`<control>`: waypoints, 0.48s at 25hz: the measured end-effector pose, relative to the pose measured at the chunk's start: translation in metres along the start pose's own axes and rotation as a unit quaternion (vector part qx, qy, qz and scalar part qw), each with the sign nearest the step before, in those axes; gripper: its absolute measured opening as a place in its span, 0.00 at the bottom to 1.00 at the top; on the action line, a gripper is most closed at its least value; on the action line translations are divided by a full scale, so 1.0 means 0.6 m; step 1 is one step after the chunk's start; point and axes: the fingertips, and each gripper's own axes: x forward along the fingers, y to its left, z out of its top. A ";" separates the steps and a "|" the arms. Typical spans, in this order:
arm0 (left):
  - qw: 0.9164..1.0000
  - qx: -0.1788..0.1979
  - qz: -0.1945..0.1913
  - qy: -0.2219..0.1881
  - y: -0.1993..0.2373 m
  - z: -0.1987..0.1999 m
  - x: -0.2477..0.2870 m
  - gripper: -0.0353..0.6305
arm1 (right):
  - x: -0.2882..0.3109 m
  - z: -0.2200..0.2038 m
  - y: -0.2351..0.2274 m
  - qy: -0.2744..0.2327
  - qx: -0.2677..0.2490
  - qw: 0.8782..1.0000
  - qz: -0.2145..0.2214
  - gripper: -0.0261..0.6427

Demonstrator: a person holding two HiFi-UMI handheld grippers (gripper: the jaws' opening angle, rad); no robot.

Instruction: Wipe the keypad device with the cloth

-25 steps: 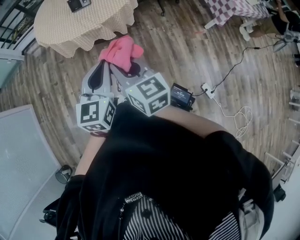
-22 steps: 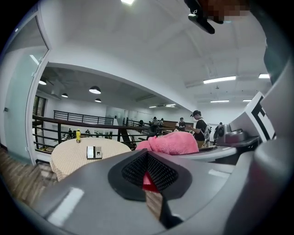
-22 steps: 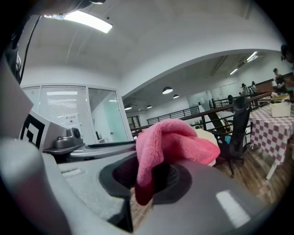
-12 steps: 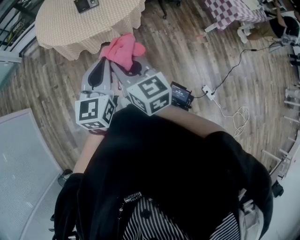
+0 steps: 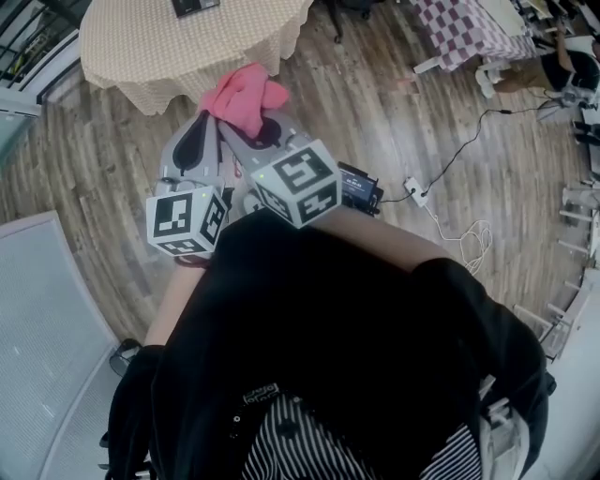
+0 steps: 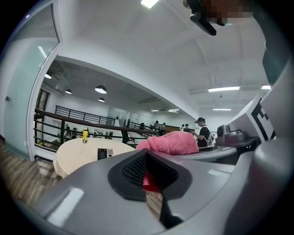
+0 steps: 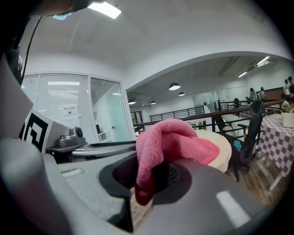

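On the head view, top edge, the keypad device (image 5: 195,6) lies on a round bench (image 5: 131,56) w/ a tan cover, well apart from both tools. The pink cloth (image 5: 246,94) bunches over the tip of the right hand-held gripper (image 5: 258,127); the left hand-held gripper (image 5: 202,127) is just beside it, both held out over wooden floor, short of the bench. Left gripper view: the left hand-held gripper (image 6: 149,176) has its jaws drawn together, only a thin slit below; a small red bit shows in the slit, can't tell what it is. Past it, the cloth (image 6: 170,142) at right, and the keypad device (image 6: 102,153) flat on the bench (image 6: 73,160), w/ a small yellow item (image 6: 85,134) farther back. Right gripper view: the right hand-held gripper (image 7: 147,183) is clamped on the cloth (image 7: 170,142), a fold hanging down betw. the jaws, the rest flopped over the top; bench (image 7: 225,142) partly behind it. Progress, as I judge it: cloth is in hand, approx. nothing else done. No wiping yet, cloth not touching the device. Left to do: reach the bench, bring cloth onto the keypad, wipe.
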 end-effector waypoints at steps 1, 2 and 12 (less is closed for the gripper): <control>1.000 -0.001 0.001 0.000 0.005 -0.001 -0.001 0.05 | 0.005 0.001 0.001 0.001 -0.001 1.000 0.001 0.14; 1.000 -0.002 0.003 0.000 0.009 -0.002 0.000 0.05 | 0.010 0.001 0.001 0.003 -0.001 1.000 0.003 0.14; 0.999 -0.009 0.030 -0.008 0.083 0.020 0.056 0.05 | 0.098 0.035 -0.026 0.007 -0.011 0.999 0.034 0.14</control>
